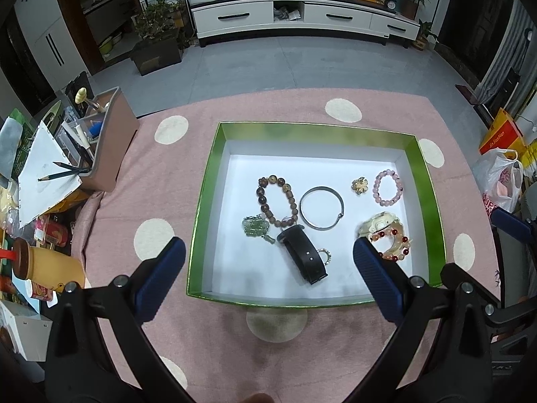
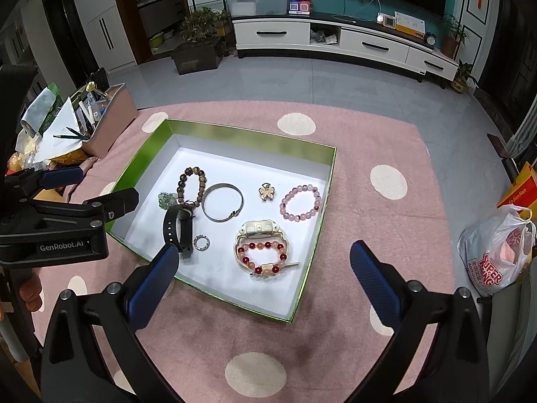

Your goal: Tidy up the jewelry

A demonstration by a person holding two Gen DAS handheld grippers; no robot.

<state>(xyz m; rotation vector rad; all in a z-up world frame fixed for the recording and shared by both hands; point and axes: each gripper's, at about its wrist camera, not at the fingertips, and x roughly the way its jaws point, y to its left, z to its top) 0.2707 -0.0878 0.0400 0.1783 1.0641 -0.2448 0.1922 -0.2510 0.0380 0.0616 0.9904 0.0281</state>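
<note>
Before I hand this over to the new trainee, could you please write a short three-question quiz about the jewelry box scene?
1. True or false: both the left hand-held gripper and the right hand-held gripper are open and hold nothing.
2. Which item lies right beside the pink bead bracelet, toward the box's middle? A) gold butterfly brooch B) black watch C) green jade pendant
3. Fill in: the red and orange bead bracelet lies on top of the ____ watch.

Key: 1 true; 2 A; 3 cream. All pieces sit inside the green box.
</note>
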